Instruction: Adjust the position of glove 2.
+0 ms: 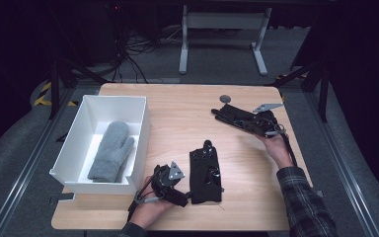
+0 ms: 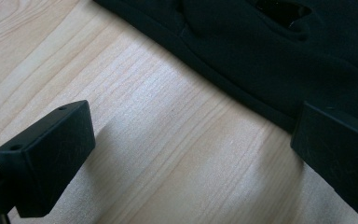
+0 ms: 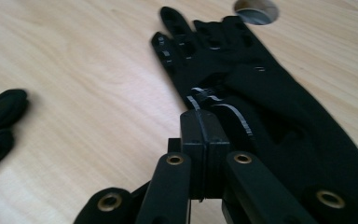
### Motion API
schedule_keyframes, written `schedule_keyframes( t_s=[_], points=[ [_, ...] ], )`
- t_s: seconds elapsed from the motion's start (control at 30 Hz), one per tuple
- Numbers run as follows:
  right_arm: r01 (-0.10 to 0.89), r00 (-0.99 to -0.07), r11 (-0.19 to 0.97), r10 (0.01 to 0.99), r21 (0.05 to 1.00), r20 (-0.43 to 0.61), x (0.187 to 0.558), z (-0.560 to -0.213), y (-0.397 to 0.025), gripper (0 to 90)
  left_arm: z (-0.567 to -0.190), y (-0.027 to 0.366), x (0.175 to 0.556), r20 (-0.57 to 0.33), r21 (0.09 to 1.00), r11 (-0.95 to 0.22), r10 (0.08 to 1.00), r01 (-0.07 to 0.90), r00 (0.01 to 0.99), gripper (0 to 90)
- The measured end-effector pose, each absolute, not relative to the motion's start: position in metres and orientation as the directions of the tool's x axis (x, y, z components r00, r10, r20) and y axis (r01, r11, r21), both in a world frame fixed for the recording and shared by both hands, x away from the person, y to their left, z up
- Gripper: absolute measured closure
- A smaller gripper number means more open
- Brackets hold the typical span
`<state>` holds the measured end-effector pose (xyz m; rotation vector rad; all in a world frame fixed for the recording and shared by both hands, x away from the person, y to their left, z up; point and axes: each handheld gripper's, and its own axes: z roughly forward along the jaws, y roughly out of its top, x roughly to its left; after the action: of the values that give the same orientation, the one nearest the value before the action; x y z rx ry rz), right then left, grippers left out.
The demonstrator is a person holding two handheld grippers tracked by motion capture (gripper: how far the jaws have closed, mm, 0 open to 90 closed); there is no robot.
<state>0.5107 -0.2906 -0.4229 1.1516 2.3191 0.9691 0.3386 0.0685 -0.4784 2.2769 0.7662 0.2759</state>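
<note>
Two black gloves lie on the wooden table. One glove (image 1: 206, 170) lies flat at the front centre. My left gripper (image 1: 177, 190) sits at its left edge, open; in the left gripper view the gripper (image 2: 191, 135) spans bare wood, with the right fingertip (image 2: 340, 158) over the edge of the glove (image 2: 279, 51). The second glove (image 1: 237, 116) lies at the back right, fingers pointing left. My right gripper (image 1: 256, 124) is shut, its tips (image 3: 200, 121) over the palm of this glove (image 3: 242, 88). Whether fabric is pinched is unclear.
A white open box (image 1: 74, 140) stands at the table's left with a grey mitten (image 1: 111, 150) lying inside. A round cable hole (image 1: 225, 98) sits near the table's back edge. Fingertips of the front glove (image 3: 0, 121) show at the left of the right gripper view.
</note>
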Motion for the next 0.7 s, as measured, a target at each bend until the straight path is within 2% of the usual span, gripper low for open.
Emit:
schedule_keyframes(
  t_s=[0.33,0.7],
  points=[
    [0.609,-0.534,0.411,0.845,0.678,-0.032,0.525,-0.443,-0.3,90.0,-0.478,0.069,0.339,-0.023,0.685,-0.576,0.596,0.447,0.802,0.1],
    [0.599,-0.564,0.448,0.825,0.664,-0.048,0.511,-0.447,-0.301,90.0,-0.478,0.069,0.339,-0.022,0.687,-0.574,0.598,0.446,0.801,0.1]
  ],
)
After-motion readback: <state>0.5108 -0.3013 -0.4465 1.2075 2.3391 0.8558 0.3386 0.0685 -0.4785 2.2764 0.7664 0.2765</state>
